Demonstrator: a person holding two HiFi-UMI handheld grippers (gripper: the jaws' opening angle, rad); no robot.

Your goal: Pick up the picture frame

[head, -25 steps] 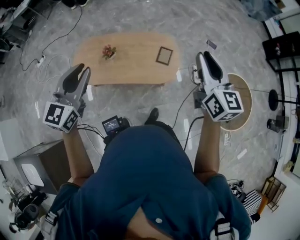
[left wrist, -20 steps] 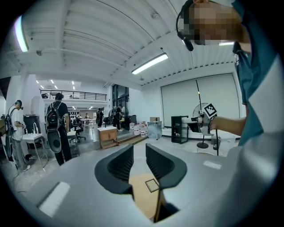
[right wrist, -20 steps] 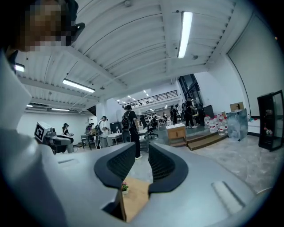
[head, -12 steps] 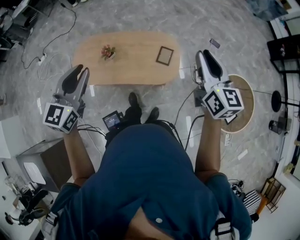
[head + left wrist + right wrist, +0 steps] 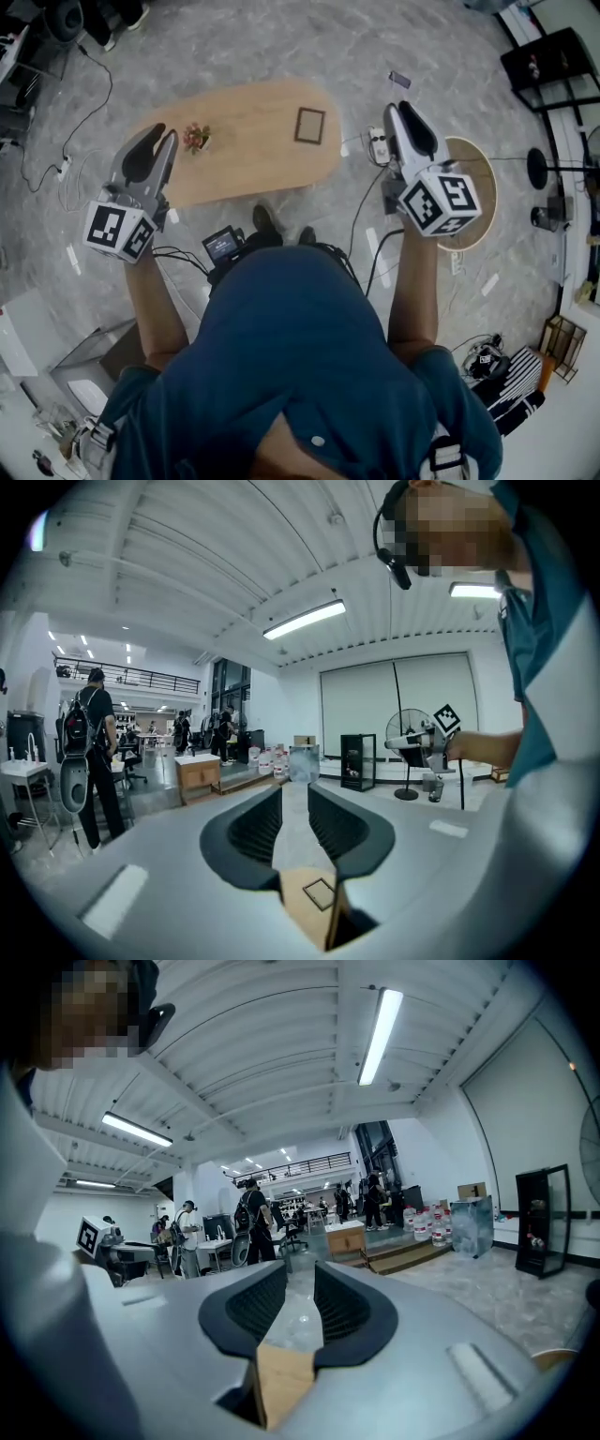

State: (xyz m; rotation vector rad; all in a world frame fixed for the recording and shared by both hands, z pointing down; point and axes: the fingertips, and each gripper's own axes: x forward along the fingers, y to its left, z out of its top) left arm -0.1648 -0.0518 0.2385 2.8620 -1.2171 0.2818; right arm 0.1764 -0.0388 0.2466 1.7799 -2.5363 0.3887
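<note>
1. The left tool (image 5: pixel 157 141) and the right tool (image 5: pixel 405 112) each hold their jaws a narrow gap apart, with nothing between them
2. The picture frame (image 5: pixel 309 125) lies flat on the worktop (image 5: pixel 244 155), toward its right end, well apart from both tools
3. The frame lies ahead and to the left of the right tool, which is the nearer one; the left tool hangs beside the small plant (image 5: pixel 196 137)
4. The frame looks near square, so its long axis cannot be told; the right tool likely has to move forward, left and down

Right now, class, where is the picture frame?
In the head view, the frame lies flat on the right half of the wooden table, apart from the flowers at its left end and nearer the right gripper.
</note>
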